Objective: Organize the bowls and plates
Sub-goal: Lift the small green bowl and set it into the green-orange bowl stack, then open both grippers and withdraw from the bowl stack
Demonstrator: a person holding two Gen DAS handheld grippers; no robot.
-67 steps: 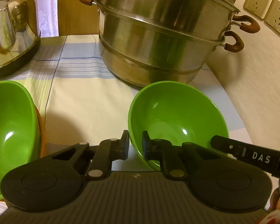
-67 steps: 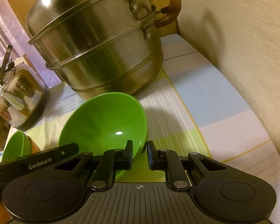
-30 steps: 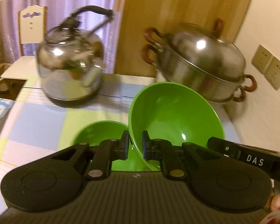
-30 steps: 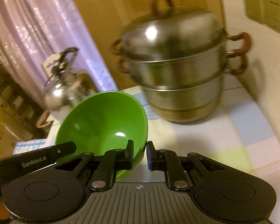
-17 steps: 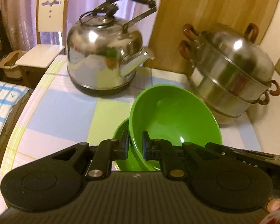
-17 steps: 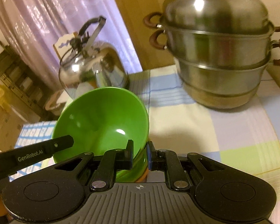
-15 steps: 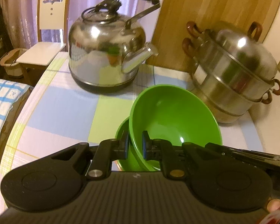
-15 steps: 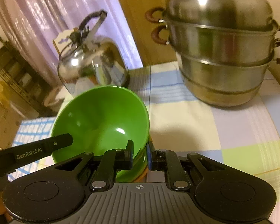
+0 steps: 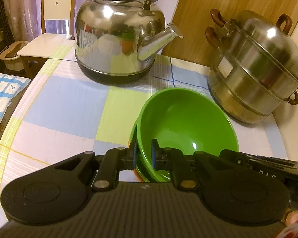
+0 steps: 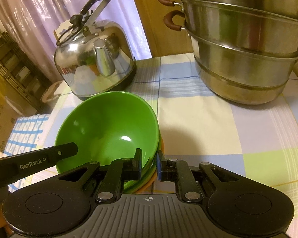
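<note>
A green bowl sits nested in a second green bowl, with an orange dish edge under them. My left gripper straddles the near left rim of the top bowl, its jaws slightly apart from the rim. My right gripper straddles the opposite rim of the same bowl, also with a small gap. Each gripper's arm shows at the edge of the other's view.
A steel kettle stands at the back left of the checked tablecloth. A stacked steel steamer pot stands at the back right by the wall. A white chair stands beyond the table's far left edge.
Both grippers carried the green bowl left from beside the steamer and lowered it into the other green bowl. Their jaws have since loosened from the rim.
</note>
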